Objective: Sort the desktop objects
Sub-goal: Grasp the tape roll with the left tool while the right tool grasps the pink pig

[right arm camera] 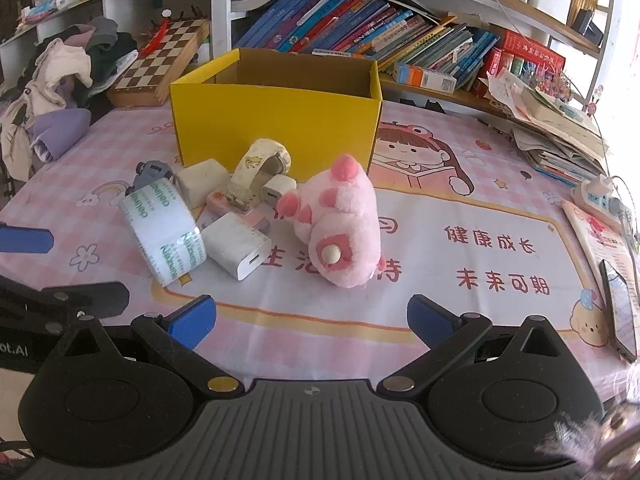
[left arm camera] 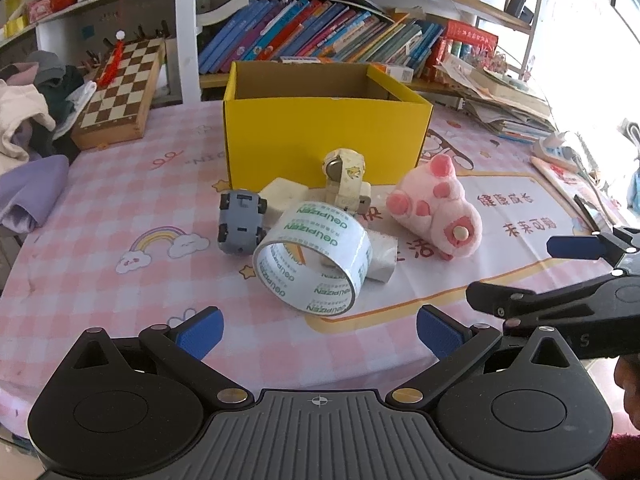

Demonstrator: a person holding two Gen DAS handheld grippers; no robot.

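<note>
Fingers spread wide on both sides, nothing held: left gripper (left arm camera: 320,330) and right gripper (right arm camera: 311,320) hover low over the near edge of the worktop (right arm camera: 460,184), side by side.

Yellow box (left arm camera: 324,136) — open top, far side of the clutter, presumably the sorting bin. All objects lie between it and the fingers.

Pink plush (right arm camera: 340,224): soft, light, compressible; squeeze across the body. Straight ahead of the right gripper, nearest to it.

Tape roll (left arm camera: 316,256): stiff ring on its edge, slick film, may roll; pinch through the wall at the rim. Directly ahead of the left gripper.

Grey toy car (left arm camera: 240,222): rigid, tipped wheels-out against the tape's left; grip across the sides.

White charger (right arm camera: 236,246): hard, smooth, just right of the tape. Second charger block (right arm camera: 200,180) and a small plug (right arm camera: 276,190) behind.

Watch (right arm camera: 260,168): curled strap, leaning by the box — fiddly, take the band.
</note>
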